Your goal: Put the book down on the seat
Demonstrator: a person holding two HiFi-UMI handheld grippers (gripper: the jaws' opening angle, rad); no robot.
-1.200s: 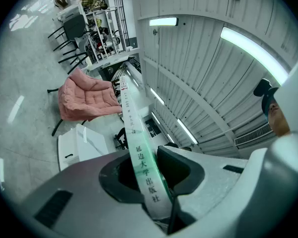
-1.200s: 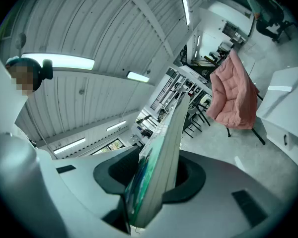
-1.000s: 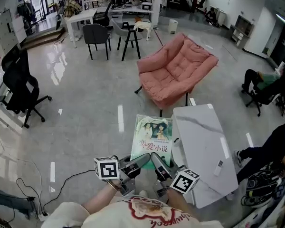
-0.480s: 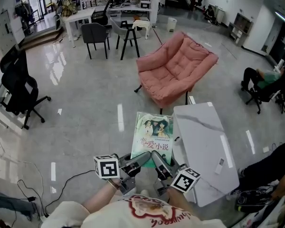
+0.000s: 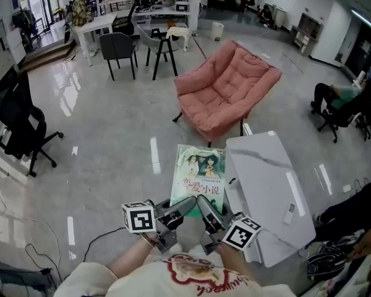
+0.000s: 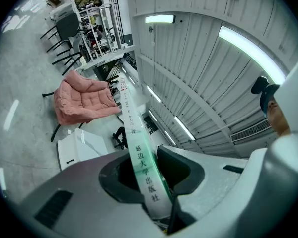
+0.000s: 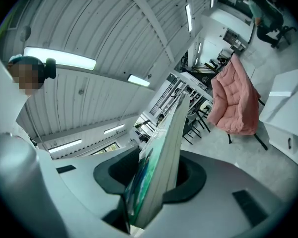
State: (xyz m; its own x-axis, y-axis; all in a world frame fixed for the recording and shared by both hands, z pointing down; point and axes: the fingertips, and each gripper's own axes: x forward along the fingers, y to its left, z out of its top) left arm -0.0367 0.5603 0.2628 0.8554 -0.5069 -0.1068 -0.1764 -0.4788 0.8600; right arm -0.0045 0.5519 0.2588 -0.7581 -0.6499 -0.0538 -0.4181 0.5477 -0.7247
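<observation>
A green-covered book [image 5: 199, 177] is held flat in front of me over the grey floor, with both grippers on its near edge. My left gripper [image 5: 187, 205] is shut on the book's near left corner; its spine [image 6: 139, 157] runs between the dark pads. My right gripper [image 5: 204, 204] is shut on the near right corner, and the page edges [image 7: 165, 157] stand between its pads. The seat, a pink cushioned armchair [image 5: 229, 88], stands further off beyond the book and has nothing on it. It also shows as the pink armchair [image 6: 82, 100] on the left and the pink armchair [image 7: 236, 100] on the right.
A white marble-look table [image 5: 266, 190] stands just right of the book, with a small remote [image 5: 289, 210] on it. A black office chair [image 5: 15, 122] is at the left, grey chairs [image 5: 120, 48] and desks at the back. A person [image 5: 340, 101] sits at the right. A cable [image 5: 93, 237] lies on the floor.
Both grippers and the book have kept still. A person in black at the right edge has drawn back toward the lower right corner.
</observation>
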